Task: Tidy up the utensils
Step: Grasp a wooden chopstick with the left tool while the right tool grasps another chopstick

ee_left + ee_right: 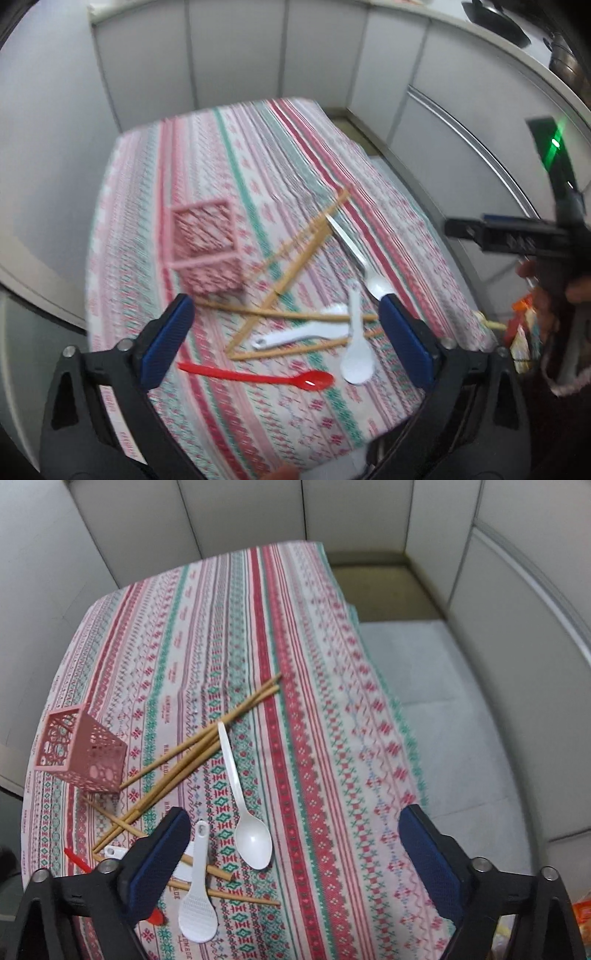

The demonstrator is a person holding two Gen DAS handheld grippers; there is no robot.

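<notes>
Here your left gripper hangs with its blue-padded jaws spread wide and nothing pinched, above a scatter of light wooden chopsticks, a red plastic spoon at six o'clock, and two white plastic rice paddles crossed towards four o'clock. The pink perforated plastic square holder stands empty at ten o'clock on the striped red, green and white tablecloth. Your right gripper is likewise spread and empty, with a long white plastic spoon lying just beside its left pad at eleven o'clock.
</notes>
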